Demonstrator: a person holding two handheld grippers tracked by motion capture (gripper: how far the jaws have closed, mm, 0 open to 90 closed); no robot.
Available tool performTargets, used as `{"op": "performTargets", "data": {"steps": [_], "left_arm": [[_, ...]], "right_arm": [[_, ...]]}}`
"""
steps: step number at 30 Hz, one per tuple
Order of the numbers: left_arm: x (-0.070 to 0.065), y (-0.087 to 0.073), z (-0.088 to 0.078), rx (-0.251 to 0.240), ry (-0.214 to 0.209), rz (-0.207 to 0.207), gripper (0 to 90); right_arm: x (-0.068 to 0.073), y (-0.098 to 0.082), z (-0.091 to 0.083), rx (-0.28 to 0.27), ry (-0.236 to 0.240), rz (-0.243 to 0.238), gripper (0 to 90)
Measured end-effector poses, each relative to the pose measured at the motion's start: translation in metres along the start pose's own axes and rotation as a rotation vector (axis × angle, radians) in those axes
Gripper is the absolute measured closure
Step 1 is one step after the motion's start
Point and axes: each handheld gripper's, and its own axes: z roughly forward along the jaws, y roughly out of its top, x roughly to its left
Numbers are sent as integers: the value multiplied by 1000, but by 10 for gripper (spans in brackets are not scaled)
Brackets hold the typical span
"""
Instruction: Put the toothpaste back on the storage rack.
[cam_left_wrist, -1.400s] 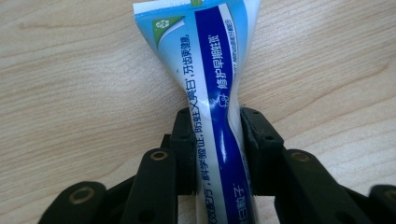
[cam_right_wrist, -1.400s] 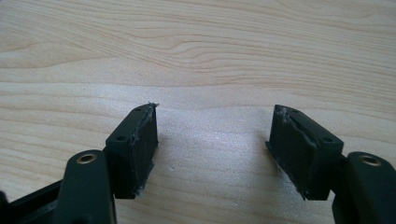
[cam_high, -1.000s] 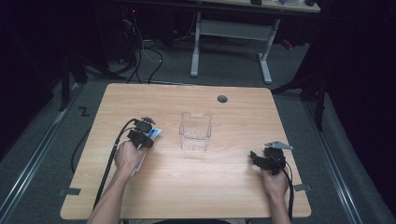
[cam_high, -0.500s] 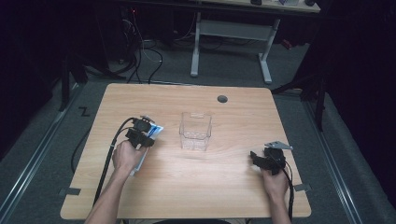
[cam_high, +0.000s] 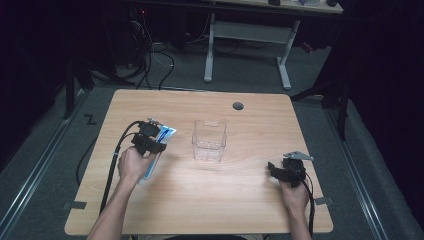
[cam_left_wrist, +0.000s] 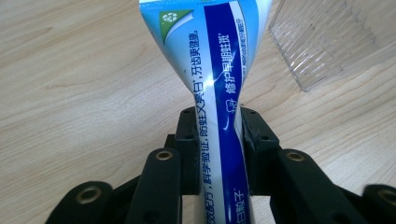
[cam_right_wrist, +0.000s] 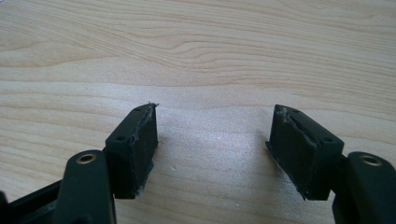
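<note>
My left gripper (cam_high: 156, 141) is shut on a blue and white toothpaste tube (cam_high: 161, 139), left of the clear plastic box (cam_high: 209, 140). In the left gripper view the tube (cam_left_wrist: 212, 70) is squeezed narrow between the two black jaws of the left gripper (cam_left_wrist: 219, 135), its flat end lifted above the wood, and a corner of the clear box (cam_left_wrist: 336, 37) sits at the upper right. My right gripper (cam_high: 274, 169) rests at the table's right side, jaws apart. The right gripper view shows the right gripper (cam_right_wrist: 212, 140) with bare wood between its worn fingertips (cam_right_wrist: 140, 140).
The wooden table (cam_high: 200, 205) has a round cable hole (cam_high: 238, 106) near its far edge. Cables trail from both grippers toward the front. A desk frame (cam_high: 247, 35) stands on the floor beyond the table.
The left hand has risen a little with the toothpaste tube held in its jaws. The right hand and the clear box stay where they were.
</note>
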Motion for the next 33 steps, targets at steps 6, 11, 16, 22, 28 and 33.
{"op": "performTargets", "data": {"steps": [6,11,16,22,28,33], "left_arm": [[-2,5,-9,-31,-27,2,715],[-3,11,-19,-53,-20,14,714],[-7,17,-28,-79,-34,23,713],[-10,27,-38,-88,-42,46,713],[-16,39,-47,-127,-74,57,714],[-22,50,-49,-148,-89,64,713]], "right_arm": [[0,0,0,-1,1,0,325],[0,0,0,0,2,2,325],[0,0,0,0,1,2,325],[0,0,0,1,4,0,325],[0,0,0,-1,5,-4,325],[0,0,0,0,6,-5,325]]}}
